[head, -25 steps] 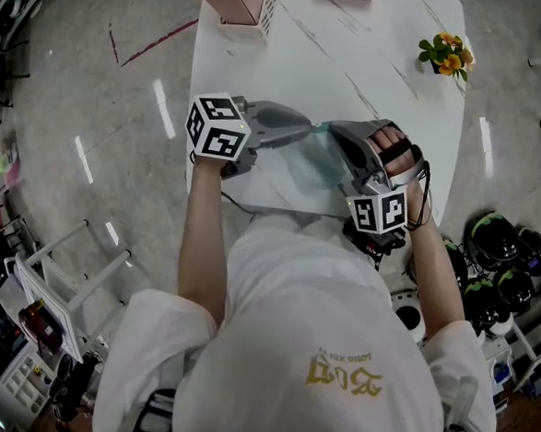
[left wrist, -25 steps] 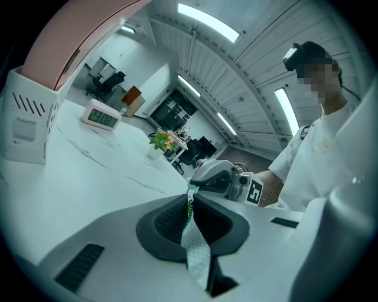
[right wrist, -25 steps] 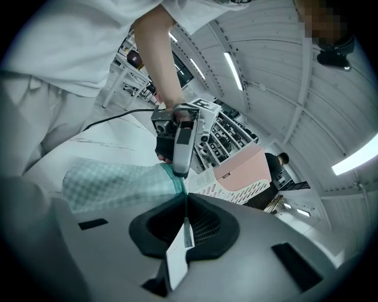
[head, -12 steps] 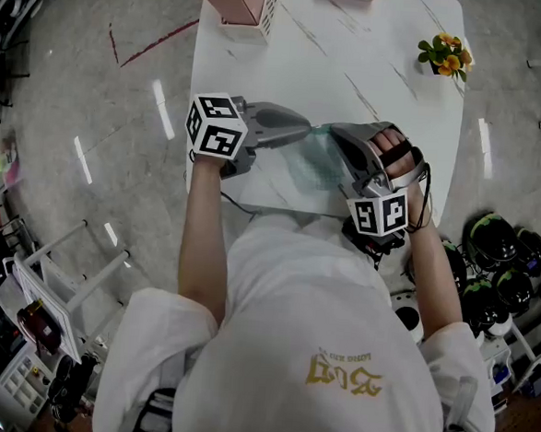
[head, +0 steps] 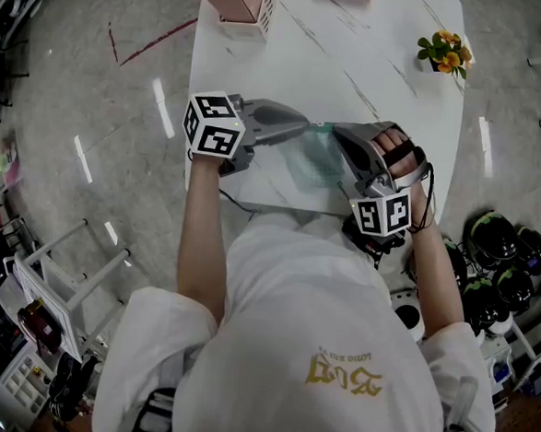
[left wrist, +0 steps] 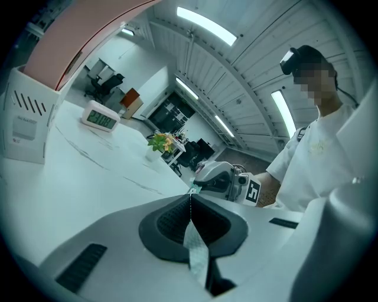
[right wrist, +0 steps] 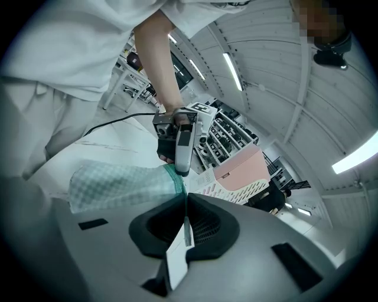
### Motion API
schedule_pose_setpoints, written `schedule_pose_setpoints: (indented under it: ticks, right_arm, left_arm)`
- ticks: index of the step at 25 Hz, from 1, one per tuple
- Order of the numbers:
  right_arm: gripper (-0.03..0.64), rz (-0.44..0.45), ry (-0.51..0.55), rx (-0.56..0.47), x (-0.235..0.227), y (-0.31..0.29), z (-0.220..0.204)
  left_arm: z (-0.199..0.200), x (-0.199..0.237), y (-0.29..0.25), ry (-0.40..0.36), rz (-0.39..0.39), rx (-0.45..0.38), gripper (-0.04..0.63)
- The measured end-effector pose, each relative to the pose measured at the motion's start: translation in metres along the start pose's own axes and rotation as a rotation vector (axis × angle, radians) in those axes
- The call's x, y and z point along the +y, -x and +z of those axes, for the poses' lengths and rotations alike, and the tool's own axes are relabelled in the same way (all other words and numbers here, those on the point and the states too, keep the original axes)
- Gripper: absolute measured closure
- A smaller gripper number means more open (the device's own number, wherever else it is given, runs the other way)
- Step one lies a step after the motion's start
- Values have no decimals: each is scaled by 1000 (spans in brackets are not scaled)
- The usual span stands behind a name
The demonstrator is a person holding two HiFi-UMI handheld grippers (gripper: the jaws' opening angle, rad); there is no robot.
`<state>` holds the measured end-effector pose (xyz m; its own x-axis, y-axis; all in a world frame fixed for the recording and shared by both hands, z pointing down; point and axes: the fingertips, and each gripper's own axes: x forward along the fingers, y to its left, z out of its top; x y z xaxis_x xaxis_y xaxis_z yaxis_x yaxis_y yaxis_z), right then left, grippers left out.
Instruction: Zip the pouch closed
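On my left, the left gripper (head: 304, 126) lies low over the white table (head: 263, 62), its jaws closing the last bit onto a thin strip of checked fabric. In the left gripper view the pads are already pressing on that strip, so I count this as my anchor.

Between the two tools is the pouch (head: 313, 160), teal-checked and slack. It is lifted at its top edge and sags toward me above the table's near side. How much of the zip is already run I cannot tell from any view.

On my right, the right gripper (head: 335, 130) has its jaws together on a pale tab (right wrist: 177, 253) at the pouch's edge (I take it for the zipper pull, though it is too thin to be sure). Its tips sit just beside the left gripper's.

To do this step well, I judge the left hand should stay planted and firm. The right should draw the tab straight along the zip line, level and away from the anchor, keeping the edge taut. Any twist or upward drift would likely bunch the fabric and jam the slider, or slip the tab out of the pads.
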<state>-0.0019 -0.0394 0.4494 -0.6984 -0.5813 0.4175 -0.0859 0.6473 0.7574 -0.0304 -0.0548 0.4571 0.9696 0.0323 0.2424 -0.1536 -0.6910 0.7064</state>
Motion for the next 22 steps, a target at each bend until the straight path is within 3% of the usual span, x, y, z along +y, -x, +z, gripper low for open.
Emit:
schedule_pose_setpoints:
  ticks: [5, 11, 17, 22]
  right_arm:
    - [594, -9, 22, -4, 2, 3, 1]
    - [594, -13, 54, -28, 3, 7, 6]
    - [594, -16, 82, -47, 6, 8, 12]
    - [594, -20, 91, -53, 5, 8, 14]
  left_arm:
    - [-2, -4, -3, -29, 14, 67, 558]
    - [4, -8, -2, -61, -13, 112, 448]
    - [-7, -18, -14, -79, -117, 300, 485]
    - [-17, -23, -22, -77, -166, 361, 514]
